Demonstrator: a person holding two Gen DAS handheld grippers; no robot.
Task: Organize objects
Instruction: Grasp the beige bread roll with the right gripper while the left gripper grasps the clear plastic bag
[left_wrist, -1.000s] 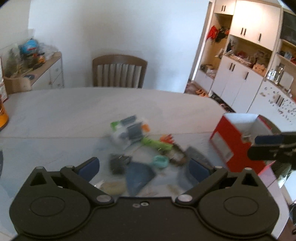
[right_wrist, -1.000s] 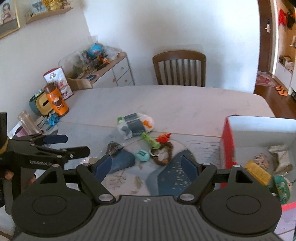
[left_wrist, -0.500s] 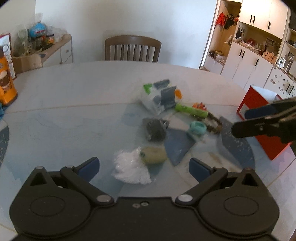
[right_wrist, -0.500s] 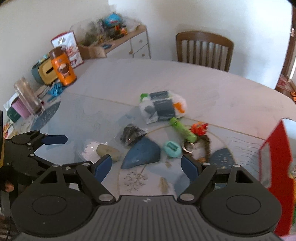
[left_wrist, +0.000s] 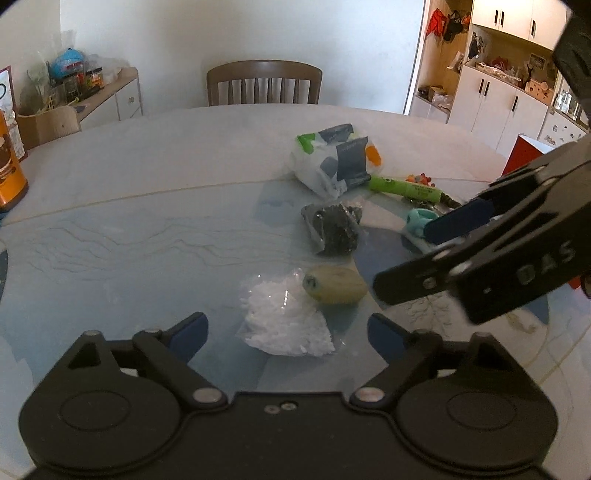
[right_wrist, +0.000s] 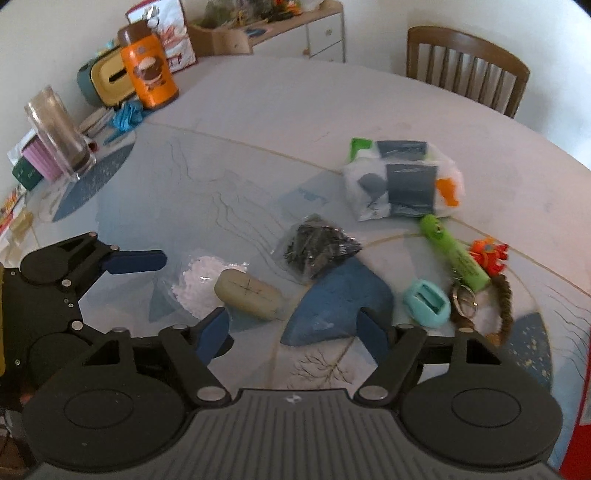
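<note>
Left wrist view: the left gripper (left_wrist: 287, 334) has its jaws spread wide and empty above the table (left_wrist: 147, 206), with a clear bag of white powder (left_wrist: 286, 319) lying between the fingertips. A beige oval block (left_wrist: 335, 285) touches the bag's far edge. Beyond lie a bag of dark bits (left_wrist: 332, 230), a white packet (left_wrist: 334, 162), a green tube (left_wrist: 404, 187) and a teal case (left_wrist: 419, 219). The right gripper (left_wrist: 424, 258) reaches in from the right, jaws parted and holding nothing.

Right wrist view: the right gripper (right_wrist: 293, 330) hangs just above the beige oval block (right_wrist: 248, 293). A brown cord (right_wrist: 504, 301) lies beside the green tube (right_wrist: 456, 254). A red box (left_wrist: 524, 158) stands at the table's right edge.
</note>
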